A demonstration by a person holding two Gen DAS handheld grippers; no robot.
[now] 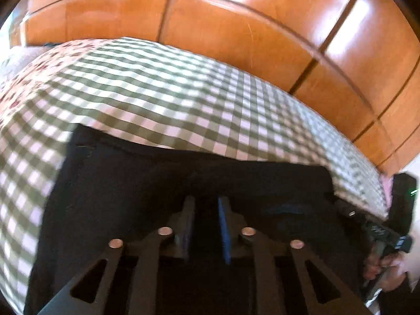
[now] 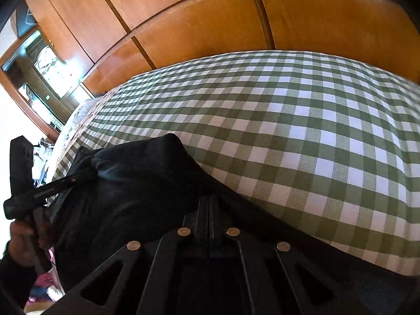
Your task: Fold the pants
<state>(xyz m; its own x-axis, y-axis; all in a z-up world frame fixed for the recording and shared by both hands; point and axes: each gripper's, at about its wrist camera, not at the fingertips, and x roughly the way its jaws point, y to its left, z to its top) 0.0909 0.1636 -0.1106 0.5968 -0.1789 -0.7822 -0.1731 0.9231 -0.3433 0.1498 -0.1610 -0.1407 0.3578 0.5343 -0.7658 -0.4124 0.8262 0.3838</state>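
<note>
Right gripper [image 2: 209, 210] pinches black pants [image 2: 126, 183]; lettering on left gripper [image 2: 74, 178] unreadable.

Dark pants [image 2: 126, 183] lie bunched and partly lifted on the green-checked bedcover [image 2: 302, 131].

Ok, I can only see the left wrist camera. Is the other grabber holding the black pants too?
Observer: Yes. The right wrist view shows the right gripper shut, fingers together, on the edge of the pants.
Operator: And has my grabber really got some?
Observer: It looks so. From that side the cloth gathers into a bunch at the left gripper, as if pinched there.
Operator: Anything else over there?
Observer: What looks like a glass-fronted cabinet stands beside the wooden wardrobe.
</note>
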